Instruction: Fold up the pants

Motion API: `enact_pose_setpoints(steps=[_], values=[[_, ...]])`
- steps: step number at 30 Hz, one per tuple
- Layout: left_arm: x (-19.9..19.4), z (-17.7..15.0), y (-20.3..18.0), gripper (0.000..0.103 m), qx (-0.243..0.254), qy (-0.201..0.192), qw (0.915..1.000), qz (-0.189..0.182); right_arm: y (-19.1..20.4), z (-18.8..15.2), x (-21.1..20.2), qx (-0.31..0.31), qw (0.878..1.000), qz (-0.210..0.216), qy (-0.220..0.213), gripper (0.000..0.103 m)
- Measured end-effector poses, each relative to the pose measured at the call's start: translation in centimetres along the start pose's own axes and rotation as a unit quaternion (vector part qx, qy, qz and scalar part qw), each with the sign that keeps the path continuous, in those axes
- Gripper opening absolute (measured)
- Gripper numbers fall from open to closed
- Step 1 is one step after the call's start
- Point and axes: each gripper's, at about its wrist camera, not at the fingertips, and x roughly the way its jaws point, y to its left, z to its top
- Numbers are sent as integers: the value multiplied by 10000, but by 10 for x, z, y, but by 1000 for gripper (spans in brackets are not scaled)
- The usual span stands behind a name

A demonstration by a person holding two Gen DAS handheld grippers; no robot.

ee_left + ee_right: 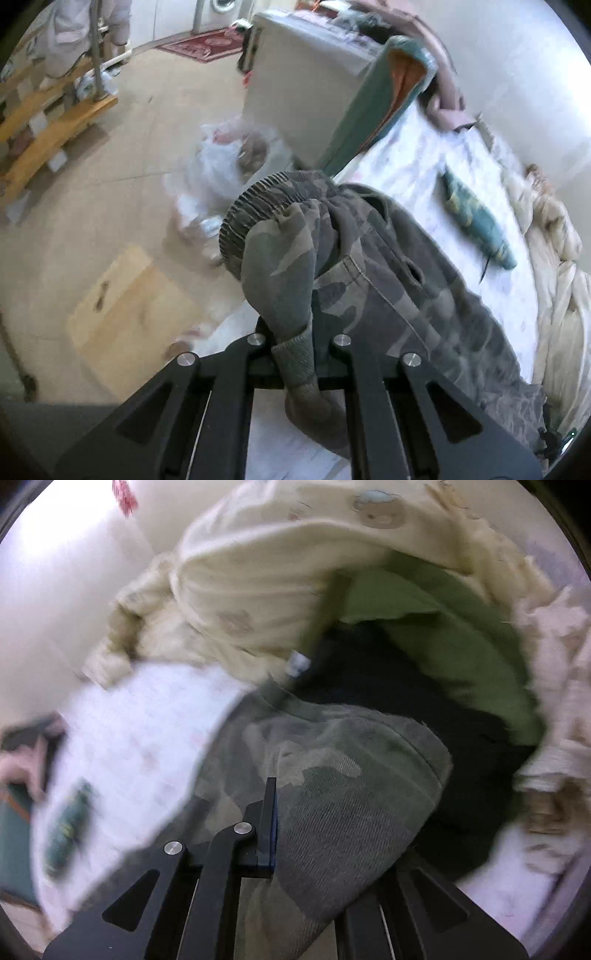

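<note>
The camouflage pants (388,258) hang bunched over my left gripper (299,332), with the ribbed waistband at the top and a cuff draped between the fingers. The left gripper is shut on the pants above the white bed sheet (424,166). In the right wrist view the pants (332,794) drape over my right gripper (280,812), which is shut on the fabric; only its left finger (267,819) shows, the right one is hidden under cloth.
A teal sock (476,221) lies on the sheet. A cream blanket (258,572), a green garment (461,646) and a black garment (388,686) pile beyond the right gripper. A white box (303,92), plastic bags (221,166) and a wooden board (125,306) are by the floor.
</note>
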Motion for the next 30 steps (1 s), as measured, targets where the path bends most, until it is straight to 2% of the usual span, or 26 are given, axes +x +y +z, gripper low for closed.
enact_pose_setpoints(steps=[2, 6, 7, 8, 9, 10, 11, 13, 15, 16, 17, 18, 19, 20, 21, 22, 24, 27, 30], values=[[4, -12, 11, 5, 55, 246, 9997, 71, -13, -8, 2, 38, 9998, -145, 153, 4], [38, -33, 34, 7, -342, 1008, 9938, 320, -26, -25, 29, 45, 9944, -530, 917, 7], [44, -36, 38, 10, -441, 1136, 9920, 331, -26, -31, 37, -82, 9907, -754, 1131, 13], [46, -37, 40, 14, -473, 1186, 9909, 431, -25, -36, 43, -292, 9860, -990, 1309, 28], [45, -36, 39, 18, -471, 1155, 9906, 557, -23, -39, 47, -446, 9803, -1232, 1476, 35], [41, -36, 37, 30, -441, 1068, 9907, 724, -24, -42, 47, -549, 9744, -1486, 1597, 49], [35, -36, 35, 49, -347, 933, 9902, 981, -24, -42, 44, -572, 9721, -1641, 1577, 61], [17, -37, 32, 69, -219, 466, 9891, 1382, -23, -40, 30, -603, 9641, -2079, 1540, 63], [-5, -37, 29, 69, -255, -61, 9854, 1684, -19, -35, 9, -450, 9648, -2277, 1237, 63], [-17, -36, 28, 69, -317, -330, 9843, 1707, -14, -31, -8, -348, 9690, -2259, 939, 63], [-29, -36, 22, 69, -319, -596, 9849, 1592, -8, -30, -21, -272, 9737, -2150, 708, 63], [-36, -36, 17, 69, -235, -739, 9864, 1448, 4, -31, -37, -226, 9829, -1770, 459, 63], [-36, -38, -3, 69, 78, -729, 9902, 1191, 14, -33, -45, -248, 9893, -1383, 390, 64], [-33, -41, -15, 69, 318, -615, 9924, 1020, 30, -40, -51, -335, 9962, -669, 446, 64], [-25, -47, -35, 69, 664, -399, 9940, 768, 46, -47, -51, -487, 9966, -114, 649, 64], [-11, -60, -61, 69, 1140, -75, 9923, 474, 70, -63, -48, -848, 9900, 443, 1040, 64], [7, -82, -93, 69, 1672, 193, 9848, 426, 113, -101, -40, -1570, 9704, 952, 1572, 64], [37, -123, -133, 69, 2425, 442, 9683, 411, 155, -153, -26, -2318, 9463, 1091, 1970, 64], [59, -146, -146, 69, 2680, 653, 9598, 514, 166, -198, -4, -2947, 9246, 920, 2232, 64]])
